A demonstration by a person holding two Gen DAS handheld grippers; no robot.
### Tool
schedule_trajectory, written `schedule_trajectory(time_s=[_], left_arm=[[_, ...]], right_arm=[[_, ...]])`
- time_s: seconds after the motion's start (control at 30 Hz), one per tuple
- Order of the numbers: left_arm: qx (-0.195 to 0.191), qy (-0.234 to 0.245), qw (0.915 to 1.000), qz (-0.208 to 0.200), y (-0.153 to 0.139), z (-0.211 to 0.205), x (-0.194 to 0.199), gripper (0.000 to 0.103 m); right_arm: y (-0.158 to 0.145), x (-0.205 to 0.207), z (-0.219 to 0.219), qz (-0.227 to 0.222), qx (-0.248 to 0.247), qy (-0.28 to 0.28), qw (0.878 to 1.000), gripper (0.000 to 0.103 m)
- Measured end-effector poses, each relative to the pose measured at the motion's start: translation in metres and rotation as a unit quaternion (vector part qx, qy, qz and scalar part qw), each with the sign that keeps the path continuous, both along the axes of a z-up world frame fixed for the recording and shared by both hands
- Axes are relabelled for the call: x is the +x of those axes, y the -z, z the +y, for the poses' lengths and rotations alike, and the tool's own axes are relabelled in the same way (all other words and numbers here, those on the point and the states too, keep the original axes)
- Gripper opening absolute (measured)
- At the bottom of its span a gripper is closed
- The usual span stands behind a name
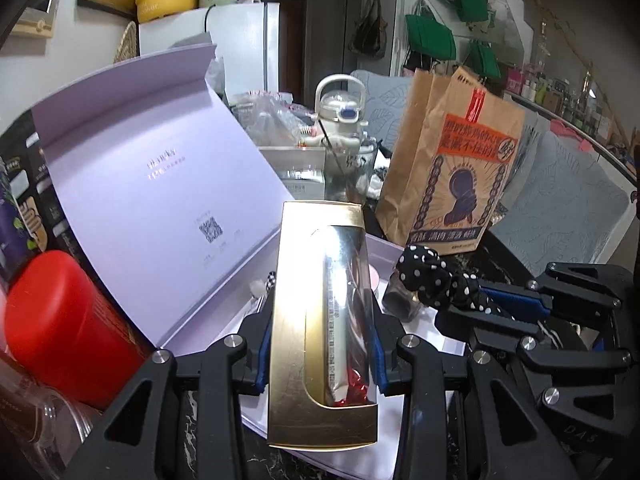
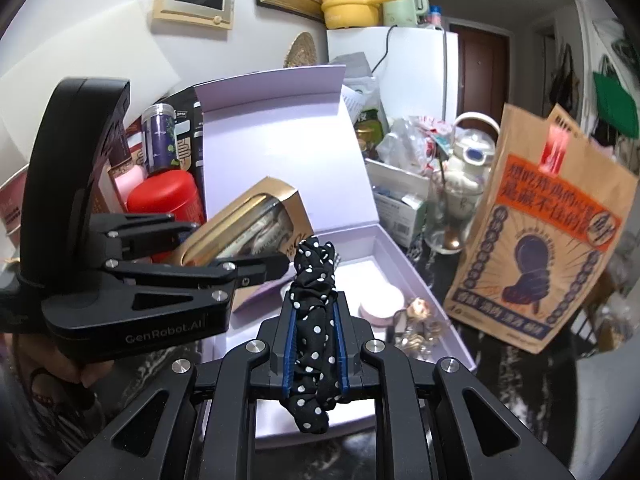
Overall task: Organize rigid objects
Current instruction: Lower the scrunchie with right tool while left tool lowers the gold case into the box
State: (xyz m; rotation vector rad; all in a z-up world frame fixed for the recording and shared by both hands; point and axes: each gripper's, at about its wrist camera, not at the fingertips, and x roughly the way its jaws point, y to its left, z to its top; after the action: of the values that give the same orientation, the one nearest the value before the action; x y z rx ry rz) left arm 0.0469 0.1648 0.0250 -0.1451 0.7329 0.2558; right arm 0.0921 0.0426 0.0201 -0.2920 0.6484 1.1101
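A gold window box (image 1: 324, 320) holding a tube sits clamped between the left gripper's (image 1: 322, 344) fingers, held above the open lilac gift box (image 2: 416, 256). Just beside it, the right gripper's (image 2: 316, 344) fingers are closed on a black polka-dot scrunchie (image 2: 314, 320). A red canister (image 1: 60, 320) and a brown paper bag (image 2: 552, 240) flank the gift box on the dark worktop (image 2: 516, 380).

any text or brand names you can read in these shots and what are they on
"GenRobot.AI": on the body of the left gripper, seen from the right wrist view.
"DAS": faint embossed letters on the right gripper, partly cut off.
Brown paper bag: large Chinese print, too blurred to quote.
Lavender box lid: pale logo and QR code, too faint.
Gold box: tube print too small.
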Motion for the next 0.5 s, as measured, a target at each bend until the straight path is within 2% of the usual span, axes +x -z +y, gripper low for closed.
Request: schedule_trajectory(time_s=[0.2,0.33,0.5], left_arm=[[-0.003,0.002,0.9998,0.018,0.014,0.004,0.008,0.037],[-0.010,0.007,0.9994,0.034,0.025,0.005,0.015,0.037],[-0.012,0.014,0.9984,0.054,0.040,0.003,0.023,0.037]], right_arm=[[0.012,0.006,0.004,0.019,0.003,0.010,1.000,0.016],[0.020,0.012,0.008,0.013,-0.001,0.026,1.000,0.016],[0.033,0.020,0.008,0.036,0.000,0.031,0.999,0.016]])
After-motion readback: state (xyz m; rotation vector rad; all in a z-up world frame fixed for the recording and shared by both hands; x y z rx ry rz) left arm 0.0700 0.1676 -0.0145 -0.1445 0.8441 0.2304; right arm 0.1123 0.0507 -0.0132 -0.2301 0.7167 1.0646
